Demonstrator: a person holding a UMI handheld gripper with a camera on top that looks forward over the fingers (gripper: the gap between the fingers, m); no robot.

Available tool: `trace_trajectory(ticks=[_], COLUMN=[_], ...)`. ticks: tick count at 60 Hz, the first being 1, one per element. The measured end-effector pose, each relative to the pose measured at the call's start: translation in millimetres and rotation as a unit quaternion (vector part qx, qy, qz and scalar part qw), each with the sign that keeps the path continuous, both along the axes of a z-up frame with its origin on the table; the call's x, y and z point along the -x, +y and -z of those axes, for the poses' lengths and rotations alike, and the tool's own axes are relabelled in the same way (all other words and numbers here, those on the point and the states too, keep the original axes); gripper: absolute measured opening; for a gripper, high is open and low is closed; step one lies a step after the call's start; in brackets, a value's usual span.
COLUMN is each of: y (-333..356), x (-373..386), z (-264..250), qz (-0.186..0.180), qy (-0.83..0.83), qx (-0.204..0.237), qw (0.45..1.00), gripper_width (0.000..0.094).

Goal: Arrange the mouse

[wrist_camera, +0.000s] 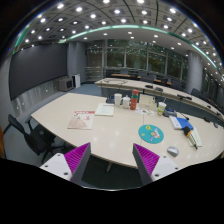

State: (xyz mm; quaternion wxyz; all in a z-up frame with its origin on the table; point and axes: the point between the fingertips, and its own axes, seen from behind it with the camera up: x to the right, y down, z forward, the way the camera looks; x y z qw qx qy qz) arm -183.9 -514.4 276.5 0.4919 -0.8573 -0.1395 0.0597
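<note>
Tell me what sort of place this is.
Probably an office or meeting room: a long pale curved conference table with dark office chairs, rows of recessed ceiling lights and large windows beyond. The gripper is open above the table's near edge.

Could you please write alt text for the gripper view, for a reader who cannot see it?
The open gripper hangs above a long white table in an office; a mouse lies beyond its fingers near a round blue mat. Papers and cups lie farther along.
</note>
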Motion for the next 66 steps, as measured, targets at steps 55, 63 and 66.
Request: trace_trajectory(ticks=[55, 63, 66], y=[169.0, 204.2, 214.9], x=[-382.7, -403.4, -407.9], z=[250.2, 270.4, 274.3], qz=[0.209, 0.211, 0.207], qy=[-0.074, -0.074, -0.071], qx=[0.066, 0.070, 0.073], qw=[0.973, 0.972, 0.973], gripper_width=[0.0855, 0.0857, 0.0853])
